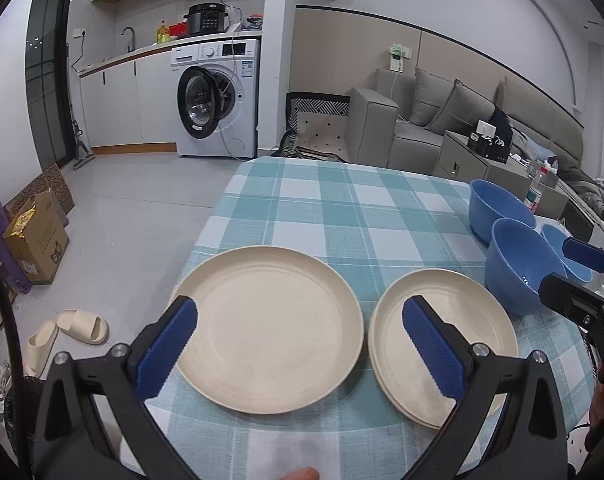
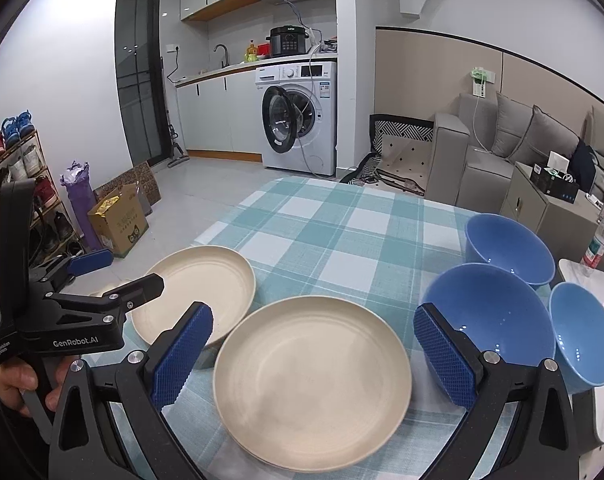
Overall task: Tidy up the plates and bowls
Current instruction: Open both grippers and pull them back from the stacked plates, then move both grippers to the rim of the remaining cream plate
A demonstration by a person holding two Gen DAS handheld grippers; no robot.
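Note:
A single cream plate (image 1: 267, 330) lies on the checked tablecloth (image 1: 334, 208), between the open fingers of my left gripper (image 1: 302, 344). To its right a short stack of cream plates (image 1: 462, 320) rests partly under the left gripper's right finger. Three blue bowls stand at the right: a far one (image 1: 498, 206), a middle one (image 1: 518, 264) and a small one (image 1: 558, 248). In the right wrist view my right gripper (image 2: 314, 356) hangs open over the plate stack (image 2: 314, 376), the single plate (image 2: 199, 284) to its left, the middle bowl (image 2: 498, 316) beside its right finger. Both grippers hold nothing.
The table's left edge drops to a tiled floor with slippers (image 1: 67, 334) and a cardboard box (image 1: 37, 236). A grey sofa (image 1: 414, 120) and a side cabinet (image 1: 474, 160) stand beyond the table at the right. A washing machine (image 1: 217, 96) with its door open stands at the back.

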